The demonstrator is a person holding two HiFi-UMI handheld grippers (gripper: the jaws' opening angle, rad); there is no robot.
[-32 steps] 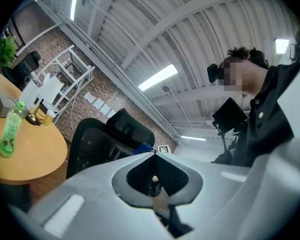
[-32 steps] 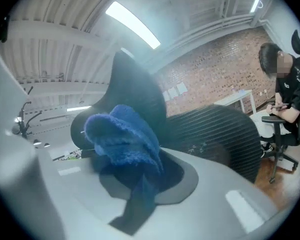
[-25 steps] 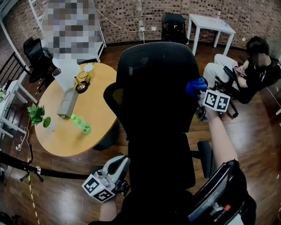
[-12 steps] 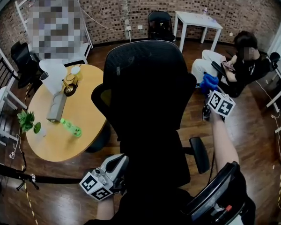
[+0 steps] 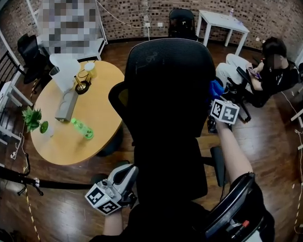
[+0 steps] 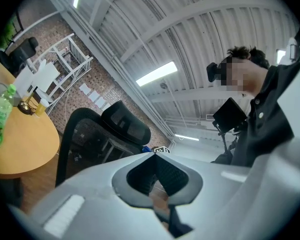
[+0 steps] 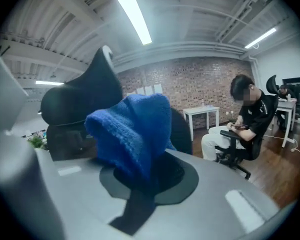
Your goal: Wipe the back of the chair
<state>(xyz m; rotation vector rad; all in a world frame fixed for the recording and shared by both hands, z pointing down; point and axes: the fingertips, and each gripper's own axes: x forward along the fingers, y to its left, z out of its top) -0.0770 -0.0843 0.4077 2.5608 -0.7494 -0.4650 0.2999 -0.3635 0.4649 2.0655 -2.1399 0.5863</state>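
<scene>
Half a second ago the right gripper [image 5: 217, 99] hung clear of the chair back [image 5: 169, 84] with a gap between them. Now it has swung back in, and the blue cloth [image 5: 215, 88] clenched in its jaws sits at the back's right edge, roughly halfway down. I read this as one stroke of a wipe along that edge. The broad mesh left of those jaws looks to be still ahead.

The left gripper [image 6: 154, 153] has barely shifted. It hangs low by the bottom of the backrest, its jaws pressed together on nothing, and the chair back rises ahead of and above them.

Whether the cloth truly presses on the mesh I cannot tell. In the head view it only overlaps the edge line. In the right gripper view it bunches up over the jaws, buries their tips and blocks what lies straight ahead. Only a dark curved part of the chair shows to the jaws' left.

The lower backrest merges with the dark seat and the person's dark clothing, so its outline is hard to trace. The left jaws' tips are lost against that darkness in the head view. A seated person [image 7: 250, 119] shows beyond the right jaws, to their right and well apart.
</scene>
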